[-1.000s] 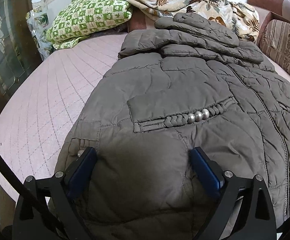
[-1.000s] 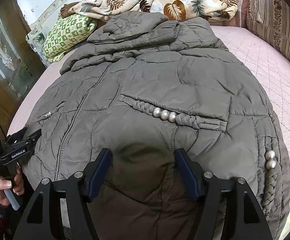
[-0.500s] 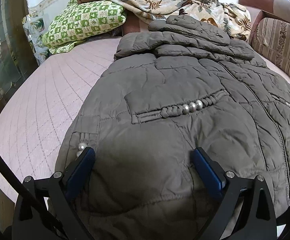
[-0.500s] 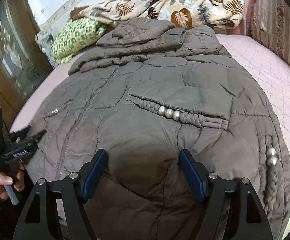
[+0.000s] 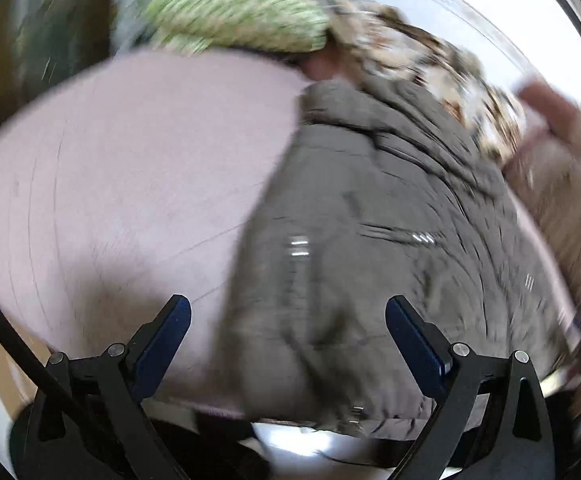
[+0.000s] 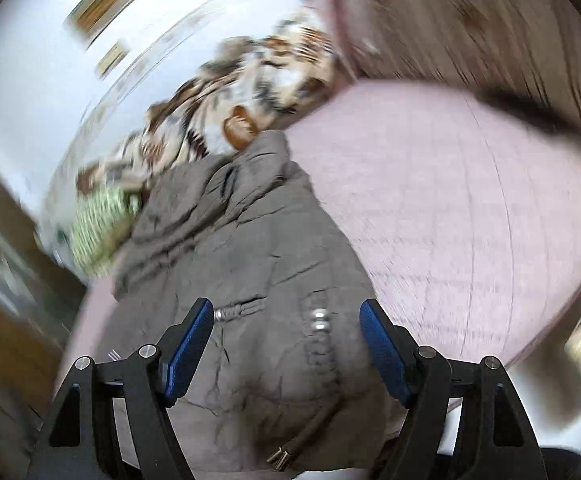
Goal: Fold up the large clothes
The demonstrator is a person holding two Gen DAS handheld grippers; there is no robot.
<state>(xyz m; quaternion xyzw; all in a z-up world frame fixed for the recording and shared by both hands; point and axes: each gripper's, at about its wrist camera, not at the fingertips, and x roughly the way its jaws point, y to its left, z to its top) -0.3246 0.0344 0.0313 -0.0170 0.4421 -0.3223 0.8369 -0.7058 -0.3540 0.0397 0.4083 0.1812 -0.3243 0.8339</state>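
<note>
Left wrist view, blurred: left hand-held gripper [image 5: 286,312] spread, nothing pinched; grey quilted jacket [image 5: 390,216] right of centre on pink bed [image 5: 130,160]. Right wrist view: right hand-held gripper [image 6: 286,314] spread, jaws just widened, pads clear of jacket [image 6: 242,248], lower centre.

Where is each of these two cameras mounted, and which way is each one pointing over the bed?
Left wrist: it sits on the left gripper, looking forward and down along its open blue fingers at the jacket's edge and the pink bedcover; no hand shows.
Right wrist: it sits on the right gripper, tilted, looking down over the grey padded jacket; only its open fingers show.
Shared: both blurred views show the jacket, bedcover, green pillow and leaf-print blanket at the far end.
</note>
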